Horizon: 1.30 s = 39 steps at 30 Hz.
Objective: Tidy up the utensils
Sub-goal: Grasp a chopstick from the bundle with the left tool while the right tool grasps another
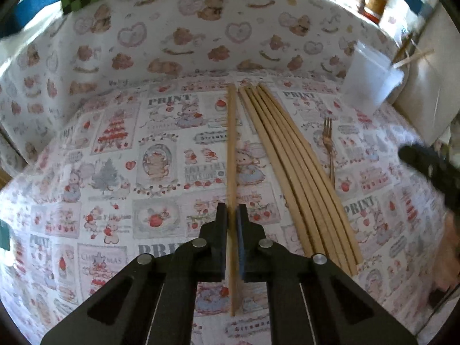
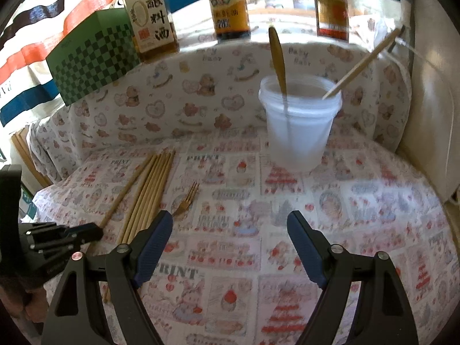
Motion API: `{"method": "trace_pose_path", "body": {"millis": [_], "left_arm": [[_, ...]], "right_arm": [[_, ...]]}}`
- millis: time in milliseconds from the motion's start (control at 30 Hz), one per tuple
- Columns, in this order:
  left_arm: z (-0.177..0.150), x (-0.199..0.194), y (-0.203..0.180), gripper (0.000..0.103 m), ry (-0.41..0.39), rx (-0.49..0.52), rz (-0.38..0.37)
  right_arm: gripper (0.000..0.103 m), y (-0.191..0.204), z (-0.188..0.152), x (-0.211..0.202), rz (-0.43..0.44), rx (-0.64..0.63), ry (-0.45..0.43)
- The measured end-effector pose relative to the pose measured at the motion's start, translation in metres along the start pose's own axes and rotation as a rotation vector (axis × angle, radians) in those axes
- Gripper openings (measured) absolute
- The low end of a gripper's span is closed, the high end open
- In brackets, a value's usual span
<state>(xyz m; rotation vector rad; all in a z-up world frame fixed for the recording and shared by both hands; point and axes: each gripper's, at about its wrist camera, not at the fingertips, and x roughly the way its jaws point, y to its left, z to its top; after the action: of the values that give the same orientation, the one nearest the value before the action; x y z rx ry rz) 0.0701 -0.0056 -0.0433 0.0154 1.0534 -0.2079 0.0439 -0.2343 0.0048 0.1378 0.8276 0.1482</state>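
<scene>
My left gripper (image 1: 231, 212) is shut on a single wooden chopstick (image 1: 231, 143) that lies lengthwise on the printed cloth. Several more chopsticks (image 1: 296, 166) lie side by side just right of it, and a gold fork (image 1: 329, 146) lies beyond them. My right gripper (image 2: 230, 227) is open and empty above the cloth. Ahead of it stands a translucent plastic cup (image 2: 300, 120) holding a gold spoon (image 2: 278, 54) and one chopstick (image 2: 365, 63). The chopstick bundle (image 2: 152, 189), fork (image 2: 188, 198) and left gripper (image 2: 89, 234) show at its left.
Sauce bottles (image 2: 230, 8) and a green checkered box (image 2: 92, 54) stand on a ledge behind the cloth-covered back wall. A white panel (image 2: 431, 115) closes the right side. The cup also shows in the left wrist view (image 1: 371, 77).
</scene>
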Motion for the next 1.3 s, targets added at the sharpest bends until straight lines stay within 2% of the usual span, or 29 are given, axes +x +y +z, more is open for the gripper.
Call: {"method": "trace_pose_path", "body": {"millis": [133,167,233,333,467,633,700,933,967,1000,1067,1167,1300], "left_arm": [[-0.003,-0.021,0.01,0.005,-0.06,-0.024,-0.003],[-0.005,-0.028,0.011,0.005,-0.082,-0.022,-0.007],[-0.008,-0.042,0.011,0.005,-0.123,-0.019,-0.018],[-0.014,-0.06,0.008,0.005,-0.176,0.002,-0.001],[-0.015,-0.088,0.007,0.005,-0.296,-0.007,0.035],[-0.008,-0.116,0.013,0.005,-0.427,-0.043,0.041],[-0.005,-0.123,0.014,0.005,-0.454,-0.046,0.034],[0.0,-0.127,0.004,0.005,-0.474,-0.025,0.04],[0.0,-0.125,0.002,0.005,-0.47,-0.025,0.041],[0.0,-0.124,0.002,0.005,-0.465,-0.026,0.041],[-0.001,-0.122,0.0,0.005,-0.465,-0.021,0.047],[-0.002,-0.126,-0.003,0.005,-0.474,-0.009,0.064],[0.001,-0.139,-0.004,0.005,-0.508,-0.004,0.061]], "right_arm": [[0.068,0.008,-0.008,-0.003,0.112,-0.003,0.058],[0.065,0.015,-0.012,-0.005,0.132,-0.031,0.066],[0.053,0.026,-0.019,-0.005,0.156,-0.094,0.09],[0.043,0.045,-0.037,0.0,0.229,-0.173,0.164],[0.038,0.064,-0.056,0.0,0.274,-0.228,0.204],[0.02,0.07,-0.065,0.0,0.224,-0.237,0.199],[0.018,0.068,-0.068,-0.001,0.171,-0.238,0.178],[0.017,0.063,-0.062,0.005,0.179,-0.217,0.18],[0.016,0.064,-0.061,0.008,0.172,-0.22,0.175],[0.01,0.065,-0.061,0.008,0.161,-0.226,0.17],[0.008,0.065,-0.06,0.009,0.101,-0.231,0.149],[0.008,0.059,-0.056,-0.001,0.061,-0.21,0.087],[0.008,0.041,-0.033,-0.035,0.101,-0.124,-0.017]]}}
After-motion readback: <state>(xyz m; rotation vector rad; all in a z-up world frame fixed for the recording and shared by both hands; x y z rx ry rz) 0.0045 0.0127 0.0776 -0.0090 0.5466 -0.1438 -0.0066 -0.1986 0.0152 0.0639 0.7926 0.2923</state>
